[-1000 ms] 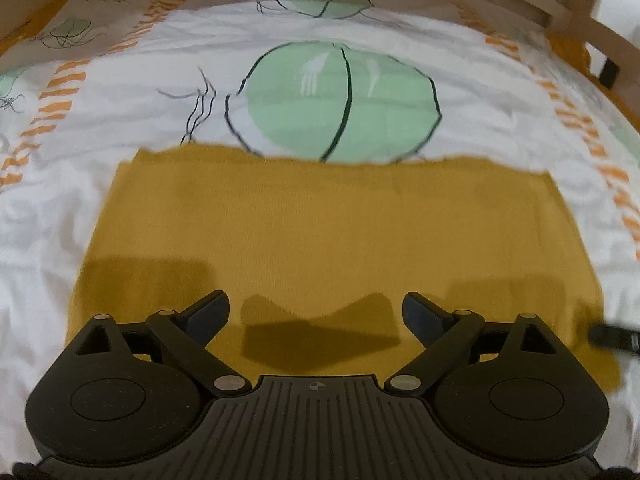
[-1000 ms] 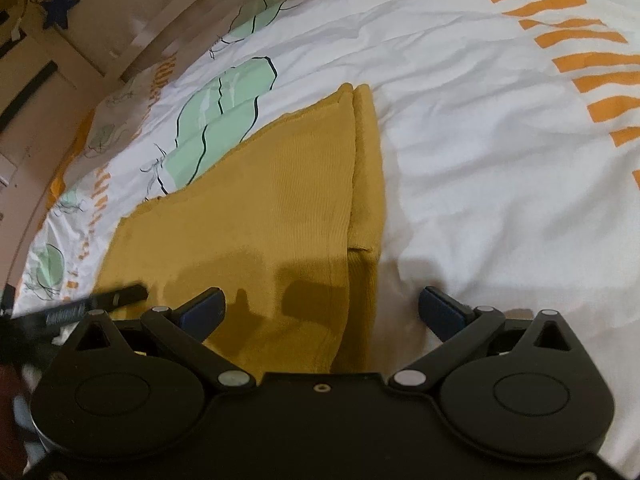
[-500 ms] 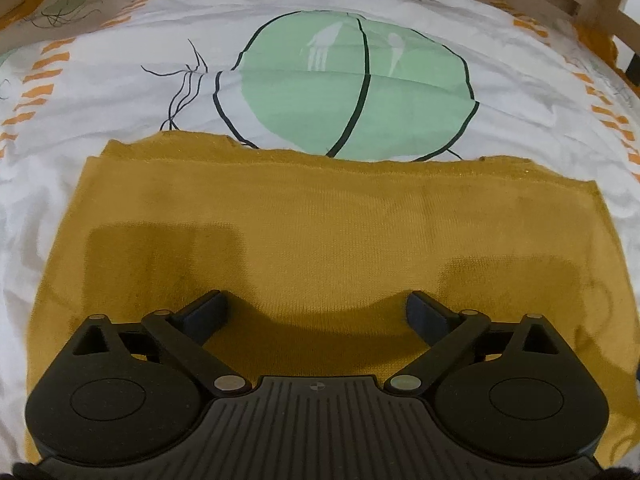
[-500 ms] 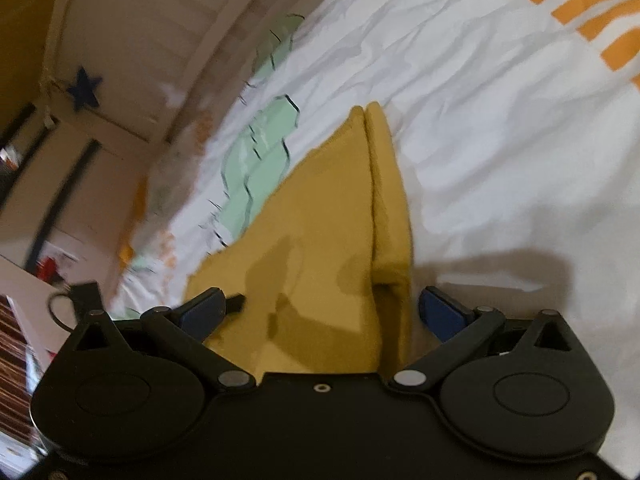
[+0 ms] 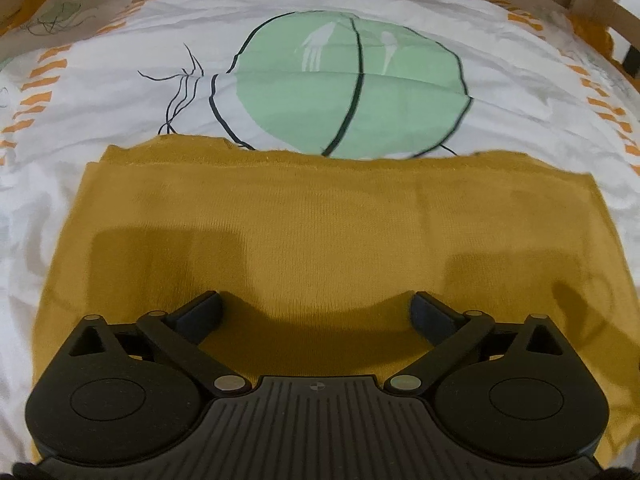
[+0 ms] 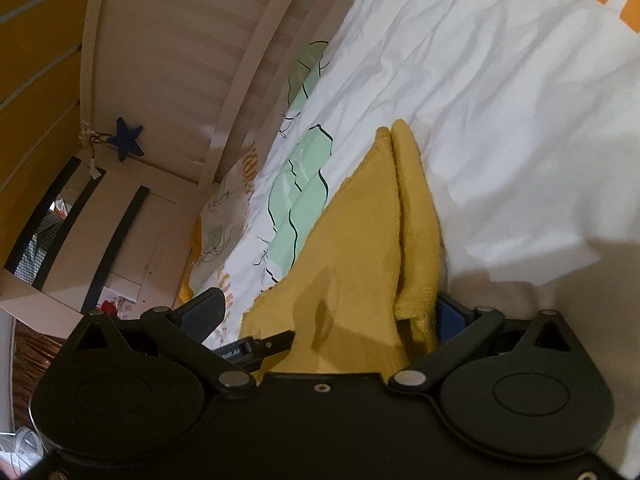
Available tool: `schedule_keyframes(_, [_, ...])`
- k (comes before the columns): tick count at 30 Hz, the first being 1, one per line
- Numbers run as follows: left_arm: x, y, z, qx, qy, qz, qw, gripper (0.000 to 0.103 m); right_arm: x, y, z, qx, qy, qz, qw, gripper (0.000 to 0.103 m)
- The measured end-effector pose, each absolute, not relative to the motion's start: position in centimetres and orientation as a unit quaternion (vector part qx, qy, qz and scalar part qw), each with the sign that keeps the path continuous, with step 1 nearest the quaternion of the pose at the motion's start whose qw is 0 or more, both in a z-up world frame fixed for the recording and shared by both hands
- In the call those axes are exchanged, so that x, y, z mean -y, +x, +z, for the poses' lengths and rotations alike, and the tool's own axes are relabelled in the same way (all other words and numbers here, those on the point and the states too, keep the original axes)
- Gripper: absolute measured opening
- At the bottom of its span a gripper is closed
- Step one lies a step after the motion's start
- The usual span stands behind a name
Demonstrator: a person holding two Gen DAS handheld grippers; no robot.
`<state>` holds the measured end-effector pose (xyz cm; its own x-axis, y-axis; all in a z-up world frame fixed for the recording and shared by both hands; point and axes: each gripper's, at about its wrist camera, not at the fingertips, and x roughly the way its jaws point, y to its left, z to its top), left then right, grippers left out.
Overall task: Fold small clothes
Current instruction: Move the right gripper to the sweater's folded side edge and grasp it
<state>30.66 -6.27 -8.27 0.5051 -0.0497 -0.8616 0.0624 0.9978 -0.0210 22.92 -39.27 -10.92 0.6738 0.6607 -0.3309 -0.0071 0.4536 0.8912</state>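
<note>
left gripper [image 5: 316, 312]: fingers spread, over mustard garment [image 5: 320, 232]
right gripper [image 6: 324, 312]: fingers spread, straddling garment's folded edge
garment: flat on bedsheet [image 5: 120, 92]

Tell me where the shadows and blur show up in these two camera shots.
Left wrist view: the left tool casts a dark curved shadow plus two blocky patches on the mustard garment; the green circle print smears slightly at its right edge. Right wrist view: tilted, a broad grey shadow covers the white sheet at lower right; the bed rails bow from the fisheye.
</note>
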Motion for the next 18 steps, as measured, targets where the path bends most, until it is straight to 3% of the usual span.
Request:
schedule_keyframes(9, [5.7,24.5,-8.6,-0.499,0.03,-0.074,0.863,0.102,39.2,22.7,-10.8,-0.342,0.463,0.218,0.788,0.103])
schedule_keyframes(18, [0.1,23.5,-5.5,-0.475,-0.021,-0.069,0.877,0.1,38.6,22.4,-10.5,-0.34,0.441,0.215,0.802,0.103])
